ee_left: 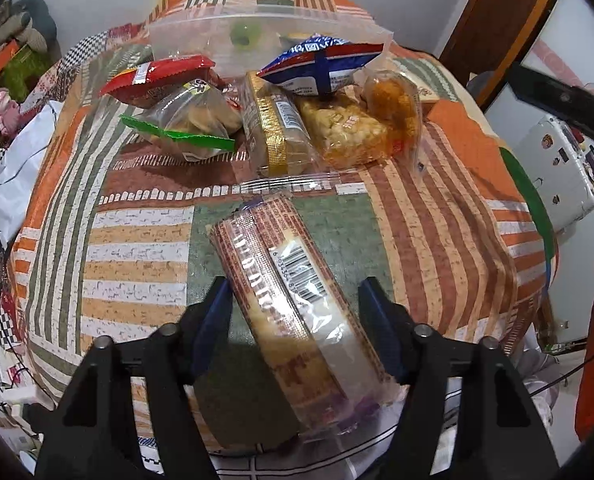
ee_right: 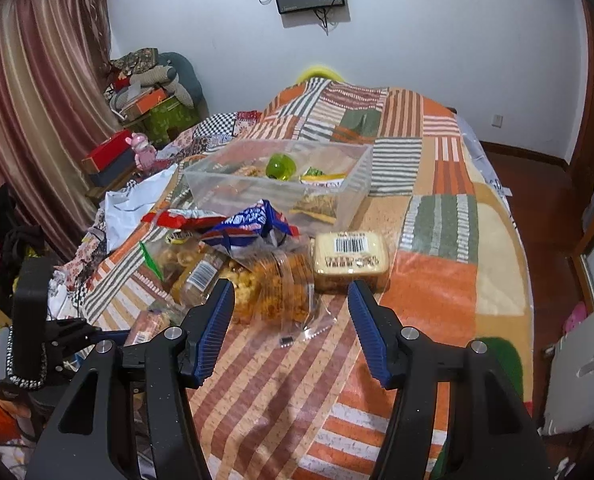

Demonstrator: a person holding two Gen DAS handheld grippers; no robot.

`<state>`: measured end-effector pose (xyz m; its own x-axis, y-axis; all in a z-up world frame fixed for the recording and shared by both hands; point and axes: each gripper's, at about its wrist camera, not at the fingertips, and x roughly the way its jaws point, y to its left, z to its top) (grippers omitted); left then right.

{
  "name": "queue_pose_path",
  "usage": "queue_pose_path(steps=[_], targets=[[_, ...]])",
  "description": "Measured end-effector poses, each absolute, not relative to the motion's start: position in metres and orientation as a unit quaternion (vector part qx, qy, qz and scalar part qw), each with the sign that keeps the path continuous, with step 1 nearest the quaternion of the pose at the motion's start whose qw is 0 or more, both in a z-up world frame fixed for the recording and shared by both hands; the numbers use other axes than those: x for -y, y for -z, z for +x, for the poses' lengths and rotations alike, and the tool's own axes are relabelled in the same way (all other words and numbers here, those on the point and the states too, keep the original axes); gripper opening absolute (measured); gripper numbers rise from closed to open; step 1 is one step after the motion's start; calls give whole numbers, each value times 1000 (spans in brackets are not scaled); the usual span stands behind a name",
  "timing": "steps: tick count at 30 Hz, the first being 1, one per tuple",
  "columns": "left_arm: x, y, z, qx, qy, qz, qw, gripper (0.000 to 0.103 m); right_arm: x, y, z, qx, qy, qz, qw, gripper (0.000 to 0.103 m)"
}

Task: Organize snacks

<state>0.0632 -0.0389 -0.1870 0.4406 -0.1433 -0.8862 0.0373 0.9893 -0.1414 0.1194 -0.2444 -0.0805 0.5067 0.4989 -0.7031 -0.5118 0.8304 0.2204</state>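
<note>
A long pack of biscuits [ee_left: 273, 264] in clear wrap with a barcode lies slanted on the patchwork bedcover [ee_left: 137, 248]. My left gripper [ee_left: 293, 300] straddles its near half; the blue pads stand close to its sides, with thin gaps showing. My right gripper [ee_right: 291, 300] is open above the cover, nothing between its fingers; a bag of orange snacks [ee_right: 281, 288] lies just beyond the tips. Behind it are a blue bag [ee_right: 249, 224], a red bag [ee_right: 177, 216] and a tan block pack [ee_right: 349, 260]. A clear plastic box [ee_right: 217, 178] farther back holds a green ball and some packets.
In the left wrist view the pile includes a gold-banded pack [ee_left: 273, 128] and a green-edged bag [ee_left: 193, 120]. The bed drops off at the right to a wooden floor [ee_right: 545, 216]. Curtains and stacked clutter [ee_right: 149, 92] stand at the left.
</note>
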Motion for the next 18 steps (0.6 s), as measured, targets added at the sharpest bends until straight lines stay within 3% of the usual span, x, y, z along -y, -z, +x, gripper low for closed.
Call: queue_pose_path(steps=[3,18], targets=[[33,186,61,-519,57,-54,851,45,243,85,120,-409,-292,-9,864,55],[4,129,65,-435,47,-57,897,45,227,111,134,-442,-299,-11,846,55]])
